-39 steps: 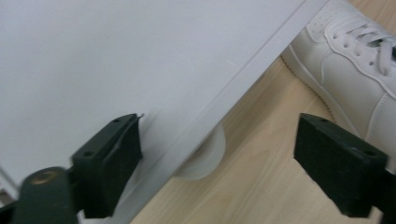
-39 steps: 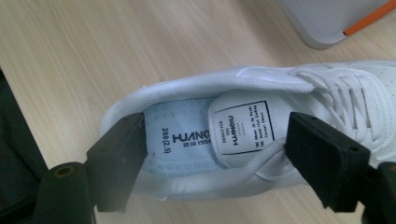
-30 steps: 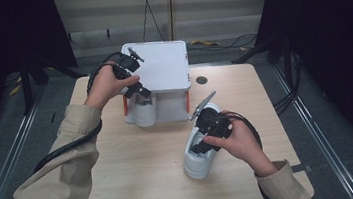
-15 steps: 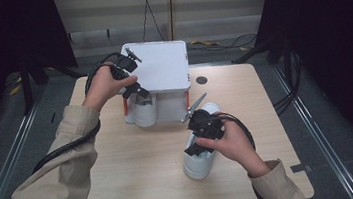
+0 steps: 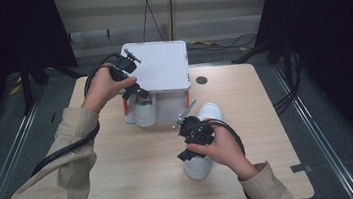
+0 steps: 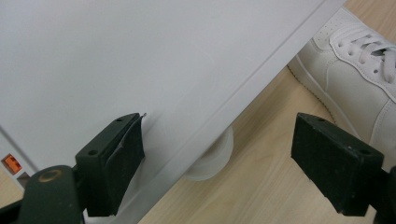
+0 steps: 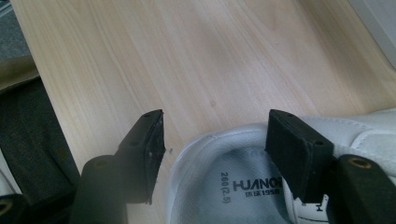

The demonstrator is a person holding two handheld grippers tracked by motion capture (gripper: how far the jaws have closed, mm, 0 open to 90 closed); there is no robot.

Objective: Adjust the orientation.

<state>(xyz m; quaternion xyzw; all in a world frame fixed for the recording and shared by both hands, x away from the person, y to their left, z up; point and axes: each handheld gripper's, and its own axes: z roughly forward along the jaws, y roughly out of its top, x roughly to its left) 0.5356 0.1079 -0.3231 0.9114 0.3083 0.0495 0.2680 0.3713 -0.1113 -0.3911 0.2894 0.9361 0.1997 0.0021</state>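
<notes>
The right gripper (image 7: 212,154), jaws spread and empty, is held over the heel opening of the white shoe (image 5: 201,147), which lies lengthwise toward the white box (image 5: 160,66), where the open left gripper (image 6: 219,163) is kept.

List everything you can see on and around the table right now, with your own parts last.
Table: one, light wood, centre of the high view.
Box: one, white with an orange corner at its lower left, at the table's far middle.
Shoe under the box: one, white, tucked at the box's front left.
Shoe on the table: one, white, laced, front right of the box, print on its insole.
Round hole: one, dark, in the tabletop right of the box.
Cables: several, dark, on the floor behind the table.
Sleeves: two, beige.
Left claw: one, black, jaws apart at the box's edge.
Right claw: one, black, jaws apart over the shoe's heel opening.
</notes>
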